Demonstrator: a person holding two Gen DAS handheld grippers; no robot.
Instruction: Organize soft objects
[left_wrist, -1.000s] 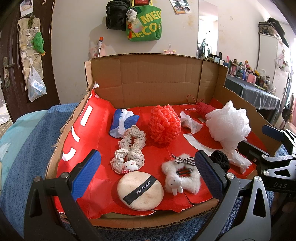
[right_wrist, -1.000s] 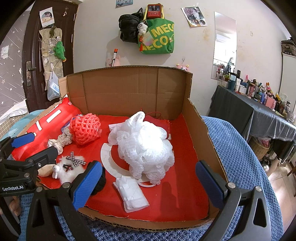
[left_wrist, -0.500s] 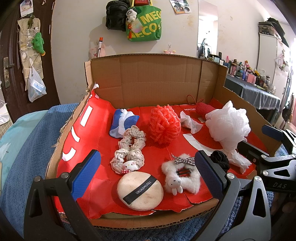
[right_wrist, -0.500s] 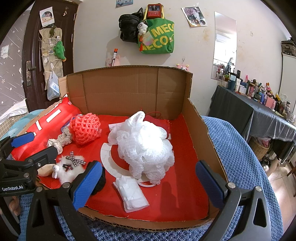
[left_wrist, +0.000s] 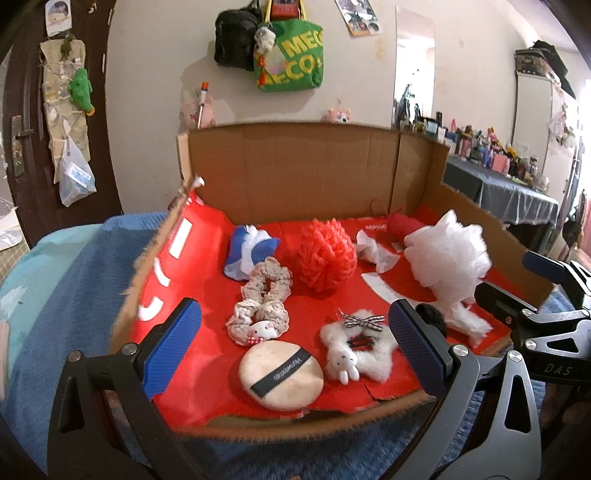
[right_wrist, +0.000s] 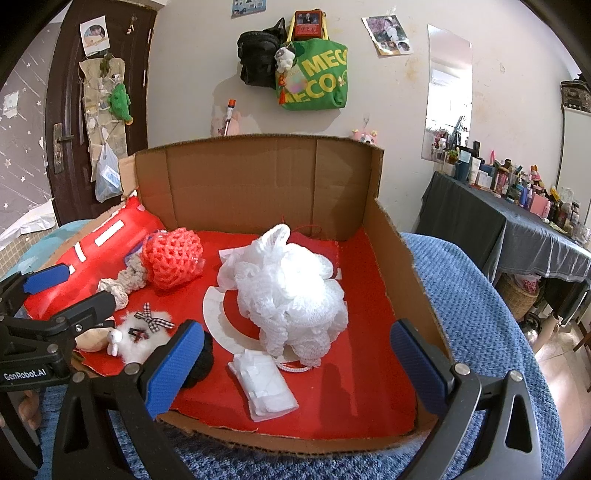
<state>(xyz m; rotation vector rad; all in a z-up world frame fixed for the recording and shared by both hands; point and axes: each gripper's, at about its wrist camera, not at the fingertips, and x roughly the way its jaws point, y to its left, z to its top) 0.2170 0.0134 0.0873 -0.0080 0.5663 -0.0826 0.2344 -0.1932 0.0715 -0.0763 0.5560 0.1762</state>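
Note:
An open cardboard box with a red floor holds the soft objects. In the left wrist view lie a beige powder puff, a white fluffy hair clip, a beige scrunchie, a red mesh sponge, a blue-white cloth and a white bath pouf. My left gripper is open and empty at the box's front edge, above the puff. My right gripper is open and empty, in front of the white pouf and a white packet.
A black hair tie lies by my right gripper's left finger. The box sits on a blue towel. A cluttered dark table stands at the right. Bags hang on the wall behind; a door is at left.
The left wrist view has shifted slightly and blurred, with the box sitting a little lower in the frame. The right gripper and the objects have not moved.

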